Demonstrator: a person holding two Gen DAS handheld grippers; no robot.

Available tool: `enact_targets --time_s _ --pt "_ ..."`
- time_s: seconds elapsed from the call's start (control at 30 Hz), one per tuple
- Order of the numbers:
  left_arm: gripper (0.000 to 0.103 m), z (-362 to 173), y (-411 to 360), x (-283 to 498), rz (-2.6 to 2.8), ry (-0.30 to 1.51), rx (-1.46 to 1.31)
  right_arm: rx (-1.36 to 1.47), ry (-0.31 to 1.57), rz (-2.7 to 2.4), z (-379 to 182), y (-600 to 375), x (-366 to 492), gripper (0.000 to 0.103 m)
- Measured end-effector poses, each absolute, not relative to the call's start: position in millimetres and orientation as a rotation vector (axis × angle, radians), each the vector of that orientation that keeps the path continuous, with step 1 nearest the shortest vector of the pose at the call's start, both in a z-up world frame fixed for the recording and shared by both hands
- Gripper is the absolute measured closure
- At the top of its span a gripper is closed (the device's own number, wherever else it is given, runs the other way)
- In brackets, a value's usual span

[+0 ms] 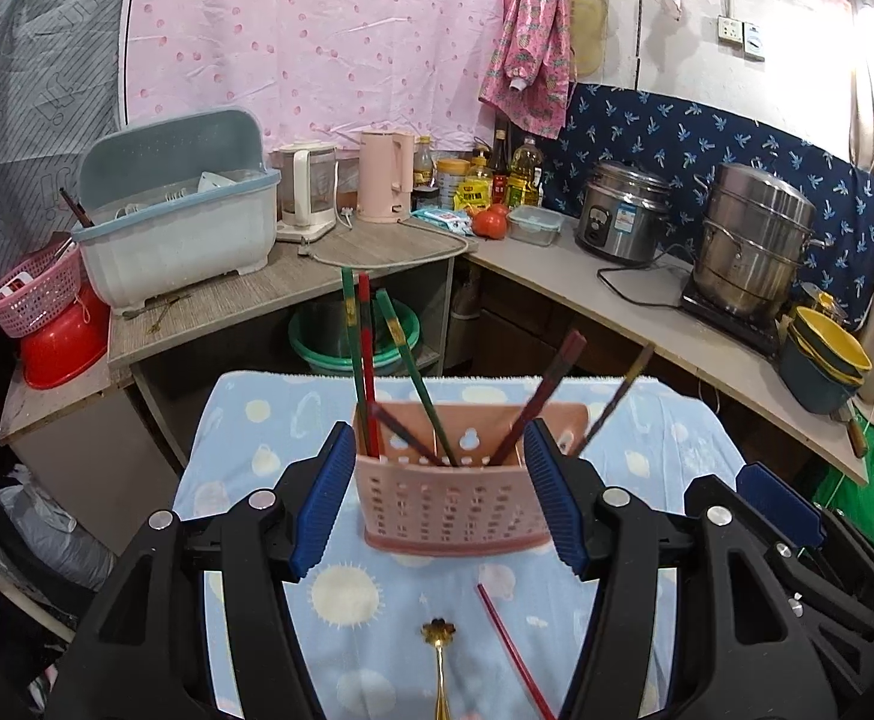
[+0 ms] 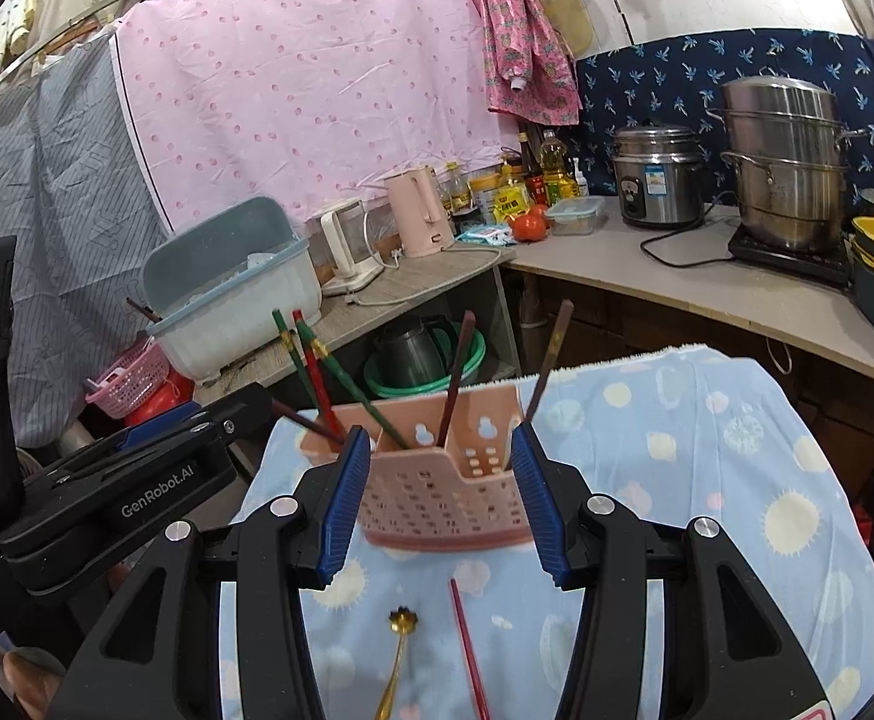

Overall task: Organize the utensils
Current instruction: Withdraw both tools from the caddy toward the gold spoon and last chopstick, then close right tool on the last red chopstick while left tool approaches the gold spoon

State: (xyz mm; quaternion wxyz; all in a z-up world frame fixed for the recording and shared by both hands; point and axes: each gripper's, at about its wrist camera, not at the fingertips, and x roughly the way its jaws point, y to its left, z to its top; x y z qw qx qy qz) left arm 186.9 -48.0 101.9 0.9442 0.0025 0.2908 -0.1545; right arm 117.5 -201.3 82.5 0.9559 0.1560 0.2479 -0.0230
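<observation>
The desk [image 1: 245,468], cloth-covered, carries a pink utensil holder [image 1: 446,495] with chopsticks [image 1: 367,360] upright. Nearer than the holder lie a red chopstick [image 1: 512,651] and gold spoon [image 1: 439,669]. Left gripper [image 1: 440,507] and right gripper [image 2: 446,507] hover short of the holder, fingers [image 1: 323,501] half-spread, empty.

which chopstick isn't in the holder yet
The red chopstick lying flat on the blue cloth, beside the gold spoon. The others stand in the pink holder.

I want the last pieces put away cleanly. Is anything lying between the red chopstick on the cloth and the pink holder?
Nothing visible: only bare blue cloth separates the red chopstick from the pink holder. The gold spoon lies beside it, apart.
</observation>
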Motion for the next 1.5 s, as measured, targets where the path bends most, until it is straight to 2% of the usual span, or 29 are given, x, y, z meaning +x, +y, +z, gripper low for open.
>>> enact_targets --time_s 0.73,1.07,1.3,1.43,1.5 --pt "0.048 -29 -25 116 -0.280 0.872 0.063 0.246 0.795 -0.054 -37 -184 29 0.055" --pt "0.048 -85 -16 93 -0.264 0.991 0.066 0.195 0.924 -0.026 -91 -163 13 0.065" --pt "0.048 -97 -21 89 -0.278 1.020 0.059 0.183 0.941 -0.023 -102 -159 18 0.071" --pt "0.048 -99 -25 93 -0.287 1.026 0.057 0.187 0.960 -0.030 -109 -163 24 0.083" --pt "0.048 -101 -27 97 -0.291 1.035 0.052 0.190 0.959 -0.031 -111 -164 26 0.085"
